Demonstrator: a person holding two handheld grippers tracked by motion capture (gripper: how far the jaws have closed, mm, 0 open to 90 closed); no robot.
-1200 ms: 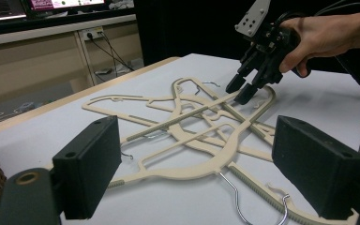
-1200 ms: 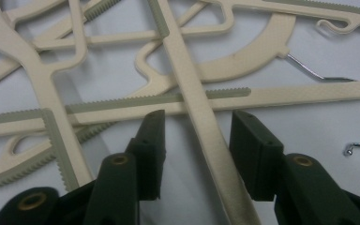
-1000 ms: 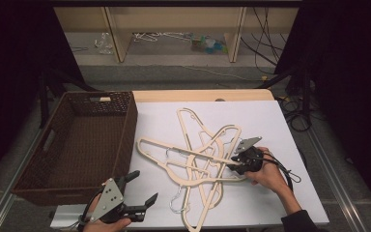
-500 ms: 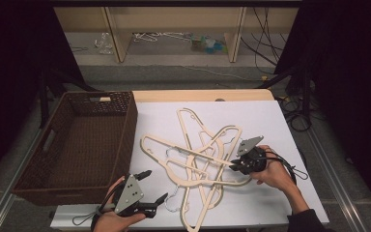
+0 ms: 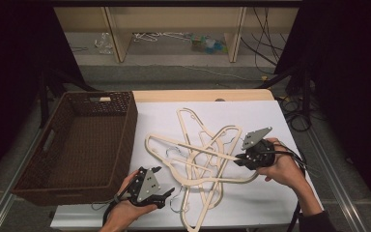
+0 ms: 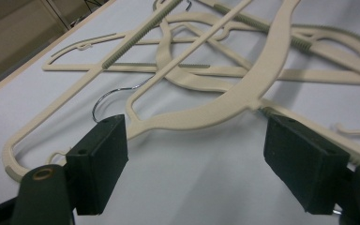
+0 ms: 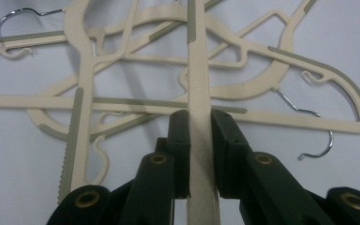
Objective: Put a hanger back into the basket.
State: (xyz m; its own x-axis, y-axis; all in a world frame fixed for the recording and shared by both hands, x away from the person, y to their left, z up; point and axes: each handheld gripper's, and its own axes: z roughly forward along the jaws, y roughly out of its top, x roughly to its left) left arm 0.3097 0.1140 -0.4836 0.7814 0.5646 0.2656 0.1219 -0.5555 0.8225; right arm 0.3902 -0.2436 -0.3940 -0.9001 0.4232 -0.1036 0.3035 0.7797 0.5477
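Up comes the right gripper (image 5: 238,158), clamped on a hanger bar (image 7: 198,93) from the table's pile (image 5: 198,159), while the left gripper (image 5: 163,182), open but narrowing, must untangle it.

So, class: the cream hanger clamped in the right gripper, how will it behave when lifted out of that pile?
The hanger looks rigid and thin, so probably light and stiff. It crosses other hangers, so it may snag and drag them. The right gripper grips one bar, so it could swing.
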